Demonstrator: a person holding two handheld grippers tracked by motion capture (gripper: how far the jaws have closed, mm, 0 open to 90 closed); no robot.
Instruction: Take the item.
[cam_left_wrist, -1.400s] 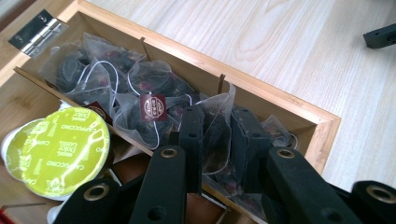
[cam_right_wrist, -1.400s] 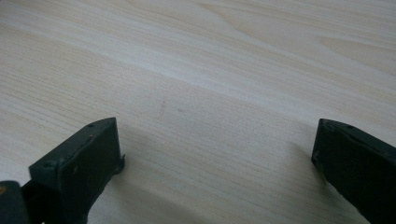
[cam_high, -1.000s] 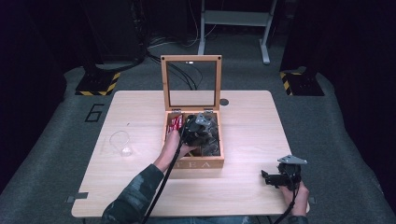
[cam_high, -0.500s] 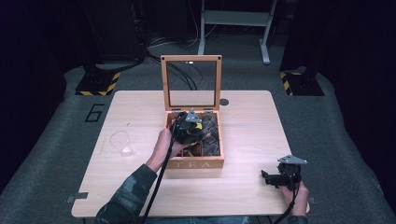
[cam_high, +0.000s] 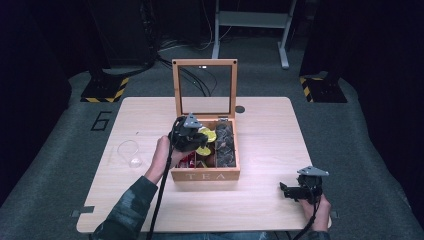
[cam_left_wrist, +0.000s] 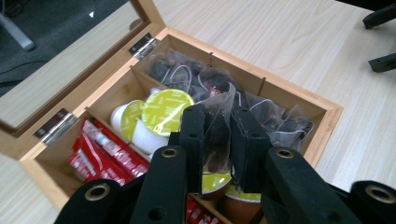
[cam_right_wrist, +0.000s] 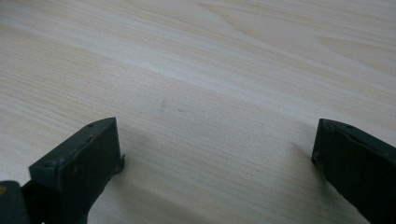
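Note:
An open wooden tea box (cam_high: 205, 175) stands mid-table, its glass lid (cam_high: 204, 62) upright. My left gripper (cam_high: 192, 136) hovers over the box's middle, shut on a clear pyramid tea bag (cam_left_wrist: 217, 135) that hangs between the jaws of that gripper (cam_left_wrist: 217, 116). Below it in the box (cam_left_wrist: 299, 95) lie green-lidded capsules (cam_left_wrist: 166, 109), red packets (cam_left_wrist: 107, 154) and dark tea bags (cam_left_wrist: 187, 74). My right gripper (cam_high: 289, 190) rests low near the table's front right corner. Its jaws stand wide apart (cam_right_wrist: 215, 144) over bare wood, with nothing between them.
A clear plastic piece (cam_high: 129, 152) lies on the table left of the box. A small dark disc (cam_high: 240, 109) sits behind the box's right corner. The light wood table (cam_high: 270, 130) is surrounded by dark floor, with hazard-striped feet at the back.
My left hand and gripper have drawn a little left and upward over the box. The right gripper has kept still.

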